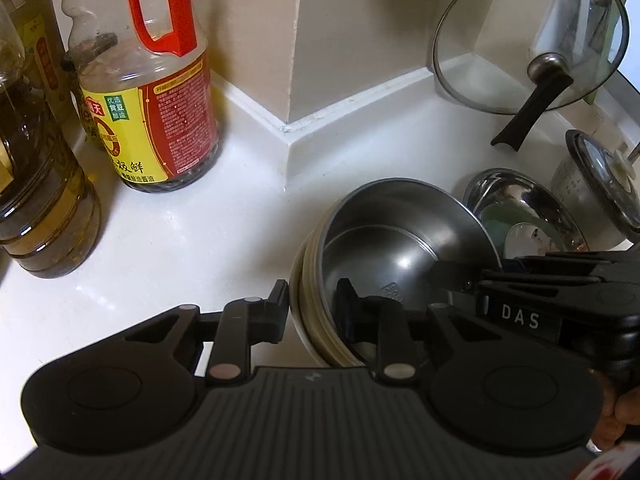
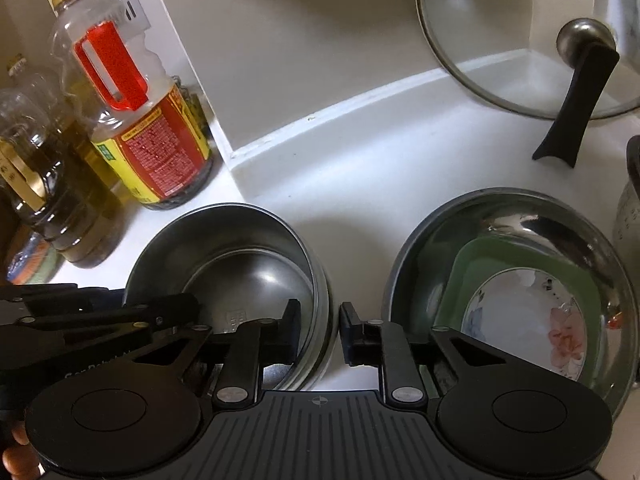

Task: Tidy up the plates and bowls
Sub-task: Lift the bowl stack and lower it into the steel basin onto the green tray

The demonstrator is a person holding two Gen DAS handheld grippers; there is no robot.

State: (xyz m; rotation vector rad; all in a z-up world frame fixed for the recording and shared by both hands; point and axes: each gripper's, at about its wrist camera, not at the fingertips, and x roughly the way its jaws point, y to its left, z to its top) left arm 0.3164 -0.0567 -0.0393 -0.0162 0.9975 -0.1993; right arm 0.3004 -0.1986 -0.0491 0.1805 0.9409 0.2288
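Observation:
A steel bowl (image 1: 384, 248) with a cream, ribbed outer wall stands on the white counter, seemingly nested in others like it. My left gripper (image 1: 314, 306) straddles its near-left rim, one finger outside on the cream wall and one inside, the pads against it. In the right wrist view the same bowl (image 2: 240, 264) is at the left, and my right gripper (image 2: 320, 330) clasps its right rim the same way. Each gripper shows in the other's view: the right one (image 1: 452, 276) and the left one (image 2: 176, 308). A wide steel basin (image 2: 432, 248) beside the bowl holds a green square plate (image 2: 464, 272) and a floral plate (image 2: 528, 320).
A soy sauce bottle (image 1: 160, 120) with a red handle and an oil bottle (image 1: 40, 200) stand at the left by the wall corner. A glass pan lid (image 1: 520, 40) leans on the back wall. A lidded jar (image 1: 600, 188) stands at the far right.

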